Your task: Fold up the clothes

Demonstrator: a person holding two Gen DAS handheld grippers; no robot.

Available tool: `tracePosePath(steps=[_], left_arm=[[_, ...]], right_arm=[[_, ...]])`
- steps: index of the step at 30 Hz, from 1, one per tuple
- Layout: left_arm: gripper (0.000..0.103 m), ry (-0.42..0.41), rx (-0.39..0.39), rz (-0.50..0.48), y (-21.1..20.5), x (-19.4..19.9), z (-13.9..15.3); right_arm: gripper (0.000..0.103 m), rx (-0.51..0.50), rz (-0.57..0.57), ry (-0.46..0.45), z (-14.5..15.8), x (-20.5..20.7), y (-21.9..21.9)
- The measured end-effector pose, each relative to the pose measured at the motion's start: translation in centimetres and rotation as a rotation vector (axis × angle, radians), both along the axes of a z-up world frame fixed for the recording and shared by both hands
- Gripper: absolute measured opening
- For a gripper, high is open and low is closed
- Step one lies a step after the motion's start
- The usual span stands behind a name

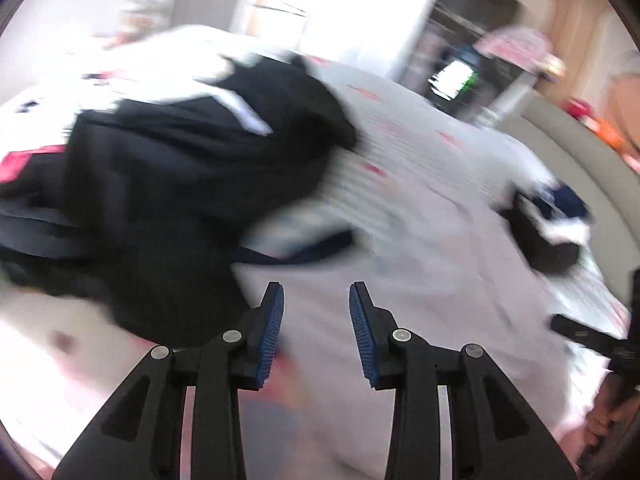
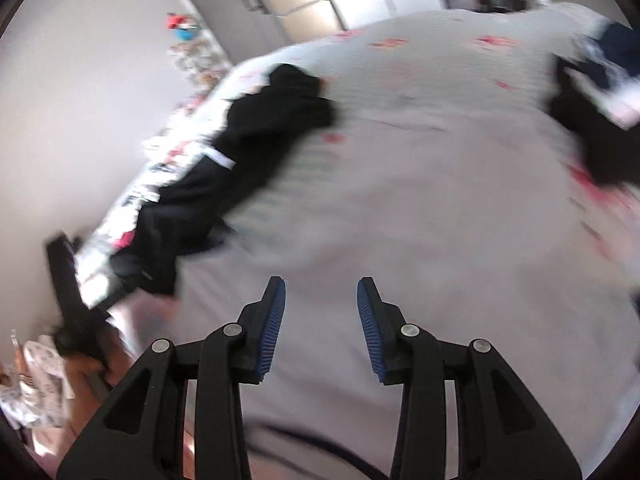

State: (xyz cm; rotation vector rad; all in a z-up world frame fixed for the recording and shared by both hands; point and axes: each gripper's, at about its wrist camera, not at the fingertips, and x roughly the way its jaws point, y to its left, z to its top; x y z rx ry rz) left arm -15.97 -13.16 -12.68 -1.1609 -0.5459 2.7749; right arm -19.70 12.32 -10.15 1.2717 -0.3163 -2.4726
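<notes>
A heap of black clothes with white stripes lies on the bed's pale sheet, left of my left gripper, which is open and empty above the sheet. In the right wrist view the same black heap lies at the left side of the bed. My right gripper is open and empty above bare sheet. A second pile of dark and white clothes lies at the bed's right side; it also shows in the right wrist view. Both views are blurred.
The right gripper's black body shows at the left view's right edge. A grey padded bed edge runs at the right. A door and wall stand beyond the bed. Patterned cloth lies on the floor at left.
</notes>
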Motion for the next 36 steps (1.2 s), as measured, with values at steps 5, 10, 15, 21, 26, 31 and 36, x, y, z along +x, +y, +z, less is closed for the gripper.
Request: tracePosePath(steps=[5,10,15,21,26,31,36], left_arm=[[0.036,-0.058,-0.041,-0.253,8.6,1.6,-0.7],[0.035,-0.207,-0.217,-0.287,13.4,3.0,-4.0],[0.035,-0.221,-0.222,-0.243,12.2,5.8,-3.9],[0.035,-0.260,-0.099,-0.155,8.9,9.2,-3.5],[0.033,-0.256,0.168,-0.069,6.0,10.3,-3.8],[0.033,-0.277,0.111,-0.063,8.0,9.9,-4.4],[0.032,-0.368,-0.014,-0.061,9.1,10.2,-5.7]], right_arm=[[0.038,0.003,-0.093,-0.088,-3.2,4.8,4.8],[0.038,0.160,-0.082,-0.114,-6.1,7.2,3.4],[0.038,0.223,-0.091,-0.115,-7.2,9.2,4.4],[0.038,0.181,-0.147,-0.134,-7.0,11.0,7.2],[0.038,-0.043,-0.308,-0.139,-6.1,13.3,10.4],[0.038,-0.084,-0.255,-0.181,-7.1,13.5,8.7],[0.038,0.102,-0.299,-0.159,-8.1,13.0,7.1]])
